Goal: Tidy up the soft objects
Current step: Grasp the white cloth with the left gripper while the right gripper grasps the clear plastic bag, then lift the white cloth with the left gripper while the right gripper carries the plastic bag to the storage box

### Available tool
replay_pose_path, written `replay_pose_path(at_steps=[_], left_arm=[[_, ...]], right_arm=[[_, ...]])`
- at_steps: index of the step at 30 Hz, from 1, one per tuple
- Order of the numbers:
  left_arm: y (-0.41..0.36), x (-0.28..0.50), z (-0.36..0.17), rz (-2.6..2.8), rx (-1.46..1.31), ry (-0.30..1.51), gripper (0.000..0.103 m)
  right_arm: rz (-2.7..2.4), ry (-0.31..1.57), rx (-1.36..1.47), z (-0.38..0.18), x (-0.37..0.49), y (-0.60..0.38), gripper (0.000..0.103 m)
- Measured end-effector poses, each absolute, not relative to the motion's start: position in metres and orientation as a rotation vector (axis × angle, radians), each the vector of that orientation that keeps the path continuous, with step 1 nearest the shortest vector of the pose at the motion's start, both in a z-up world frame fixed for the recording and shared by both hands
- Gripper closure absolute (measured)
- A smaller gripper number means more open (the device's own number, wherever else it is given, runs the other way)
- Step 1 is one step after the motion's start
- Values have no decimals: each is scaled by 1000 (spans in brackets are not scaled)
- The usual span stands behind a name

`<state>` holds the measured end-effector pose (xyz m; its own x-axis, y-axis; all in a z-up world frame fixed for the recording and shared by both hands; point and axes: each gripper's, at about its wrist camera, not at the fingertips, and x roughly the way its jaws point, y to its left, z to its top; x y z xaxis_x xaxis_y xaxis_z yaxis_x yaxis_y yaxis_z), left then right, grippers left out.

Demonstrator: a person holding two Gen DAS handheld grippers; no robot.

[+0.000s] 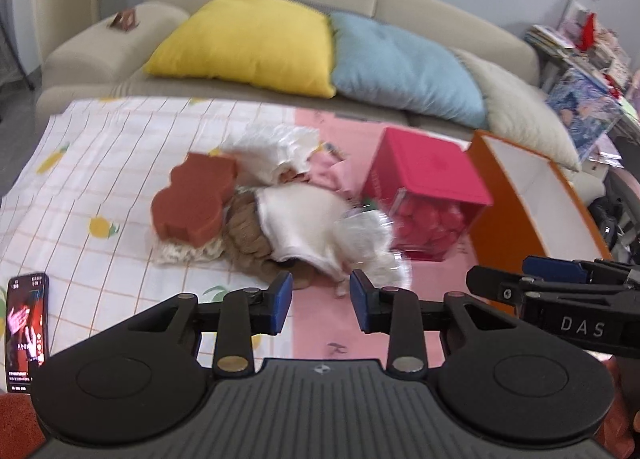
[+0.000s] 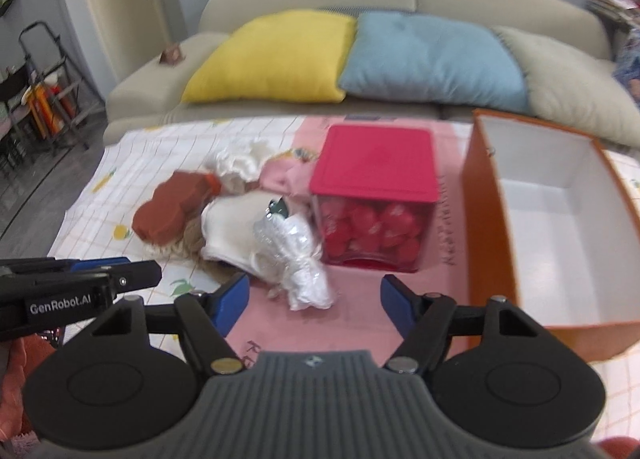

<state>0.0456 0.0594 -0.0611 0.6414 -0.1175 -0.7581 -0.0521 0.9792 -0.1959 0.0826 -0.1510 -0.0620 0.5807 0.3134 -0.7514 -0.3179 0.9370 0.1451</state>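
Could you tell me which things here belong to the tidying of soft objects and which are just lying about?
For the job:
- brown sponge
- white cloth
- plastic-wrapped white bundle
- pink cloth
- tan knit piece
- orange box, open and empty

Lying about:
- phone
- red-lidded cube of red pieces
- sofa cushions

Bright, even indoor light, motion blur throughout, fisheye bending at edges
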Motion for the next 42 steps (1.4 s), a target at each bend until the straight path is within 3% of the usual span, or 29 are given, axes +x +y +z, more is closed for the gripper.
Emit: replay_pose_path(at_steps=[4,6,14,22,28,31,36,42], left_arm=[[73,66,-75,-22,-243,916,55],[77,76,-82,-17,-255,924,51],[83,124,-90,-22,-190,908,50],[98,191,-86,36,-310,878,25],[109,225,-99,76,-469,915,22],[112,234,-110,91,-497,947,35],[110,239,-118,114,-451,964,77],[103,228,-114,100,-363,913,91]], right_arm=[[412,932,-35,-84,107,-130,43],[422,960,-35,-95,121,-122,43],[434,992,-52,-117,160,-102,43],[387,1085,-17,-131,189,-94,43],[373,1153,2,-141,202,-86,51],[380,1155,-13,-142,203,-83,53],[386,1151,-14,-143,200,-84,55],[401,1138,-4,-137,197,-90,61]])
